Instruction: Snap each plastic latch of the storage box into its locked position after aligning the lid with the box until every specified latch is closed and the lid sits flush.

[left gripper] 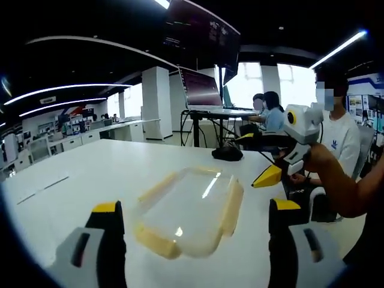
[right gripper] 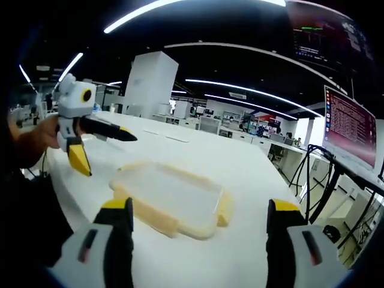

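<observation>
Left gripper view, jaws: the left gripper (left gripper: 195, 219) stands wide apart at the bottom of the frame, yellow tips up, nothing between them but air above the box.
Left gripper view, storage box: the storage box (left gripper: 191, 210) lies on the white table (left gripper: 90, 174) at lower centre, clear lid on, yellow latches (left gripper: 233, 207) along its edges. Whether any latch is snapped down cannot be told.
Left gripper view, other tool: the right gripper (left gripper: 282, 157) enters at right of centre, held in a hand (left gripper: 321, 159); jaws spread, empty, above and beyond the box's right end.
Left gripper view, surroundings: a black object (left gripper: 227, 153) sits on the table beyond the box; monitors (left gripper: 200, 89) at upper centre; seated people at the right.

Right gripper view, jaws: the right gripper (right gripper: 198, 219) is wide open at the bottom edge, empty, the box just ahead.
Right gripper view, storage box: centre of frame, long side latch (right gripper: 146, 215) nearest the camera, short end latch (right gripper: 224, 207) to the right.
Right gripper view, other tool: left gripper at upper left, jaws parted, clear of the box.

Risk, judged: the box is unrestrained on a smooth top; pressing one latch with no counter-hold could slide or tip it.
Risk, lid: if the lid is not seated square, a forced latch may ride over the rim or lock skewed, leaving the lid proud.
</observation>
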Motion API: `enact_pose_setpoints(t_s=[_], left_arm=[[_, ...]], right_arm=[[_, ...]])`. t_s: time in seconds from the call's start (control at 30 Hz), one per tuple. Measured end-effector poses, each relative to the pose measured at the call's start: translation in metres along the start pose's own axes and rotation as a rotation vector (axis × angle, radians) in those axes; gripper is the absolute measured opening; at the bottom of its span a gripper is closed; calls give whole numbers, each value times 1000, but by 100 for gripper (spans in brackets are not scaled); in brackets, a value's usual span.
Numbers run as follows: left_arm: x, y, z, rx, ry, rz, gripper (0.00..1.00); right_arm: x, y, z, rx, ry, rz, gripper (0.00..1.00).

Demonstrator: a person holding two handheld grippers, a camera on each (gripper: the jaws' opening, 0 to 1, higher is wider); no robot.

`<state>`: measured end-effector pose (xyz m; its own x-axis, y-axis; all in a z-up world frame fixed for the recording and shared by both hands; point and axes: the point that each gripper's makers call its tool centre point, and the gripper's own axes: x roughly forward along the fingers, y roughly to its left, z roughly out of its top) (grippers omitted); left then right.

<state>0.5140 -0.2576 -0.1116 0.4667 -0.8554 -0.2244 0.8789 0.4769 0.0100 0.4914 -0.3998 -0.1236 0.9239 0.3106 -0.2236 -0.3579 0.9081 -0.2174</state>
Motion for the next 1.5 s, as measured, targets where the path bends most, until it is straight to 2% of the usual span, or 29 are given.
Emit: enact_pose_setpoints(t_s=[0.37, 0.6, 0.8, 0.97, 1.17, 1.5], left_arm=[[4, 7, 7, 23, 14, 2, 100], [7, 5, 6, 28, 18, -5, 100], [8, 4, 7, 16, 28, -25, 100], [7, 7, 12, 50, 36, -29, 100], [6, 4, 15, 49, 38, -25, 100], [9, 7, 14, 66, 53, -16, 100]], right_arm=[[4, -7, 4, 1, 4, 9, 92], [6, -8, 5, -4, 8, 13, 92], [8, -8, 2, -8, 34, 20, 92], [11, -8, 6, -13, 22, 45, 91], [19, -10, 8, -32, 29, 67, 90], [21, -5, 13, -47, 10, 89, 90]])
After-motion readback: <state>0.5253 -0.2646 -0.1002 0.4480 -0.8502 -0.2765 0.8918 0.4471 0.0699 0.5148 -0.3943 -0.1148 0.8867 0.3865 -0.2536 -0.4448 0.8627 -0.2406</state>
